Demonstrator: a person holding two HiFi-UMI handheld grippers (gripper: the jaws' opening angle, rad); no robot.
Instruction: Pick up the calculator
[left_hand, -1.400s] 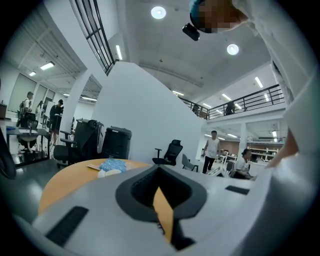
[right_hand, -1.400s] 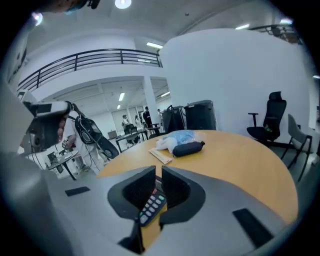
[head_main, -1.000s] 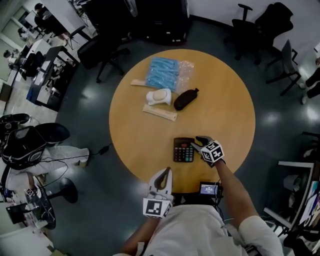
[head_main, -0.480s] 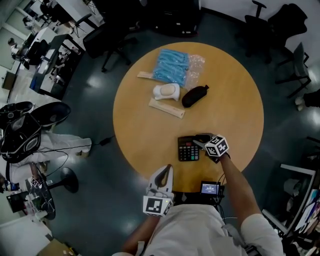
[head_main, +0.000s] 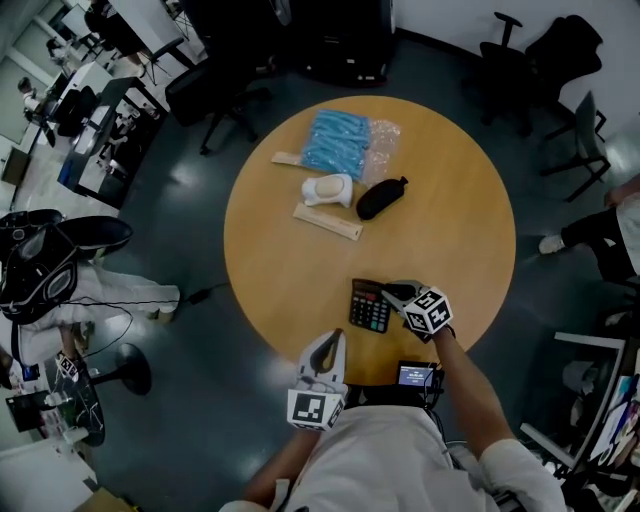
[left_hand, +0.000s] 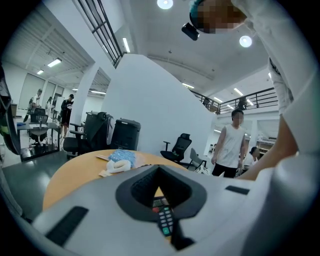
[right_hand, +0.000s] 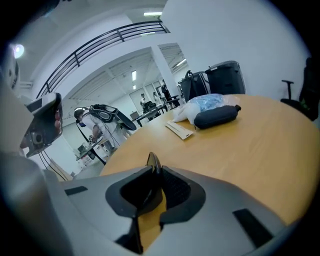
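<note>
The black calculator (head_main: 368, 305) is near the front edge of the round wooden table (head_main: 450, 230). My right gripper (head_main: 395, 293) is at its right edge, jaws closing with the calculator between them. In the right gripper view the calculator (right_hand: 153, 161) shows edge-on as a thin dark blade, gripped between the pads of the right gripper (right_hand: 154, 172). My left gripper (head_main: 329, 342) hovers at the table's near rim, shut and holding nothing. In the left gripper view, part of the calculator's keypad (left_hand: 164, 220) shows beyond the left gripper (left_hand: 159, 169).
At the back of the table lie a blue packet (head_main: 335, 143), a white object (head_main: 325, 189), a black pouch (head_main: 380, 197) and a flat wooden strip (head_main: 325, 221). A small screen device (head_main: 417, 375) sits below the near rim. Office chairs (head_main: 215, 95) ring the table.
The right gripper's jaws, wide apart beside the calculator a second ago, have closed onto its right edge. The left gripper has kept its place.
</note>
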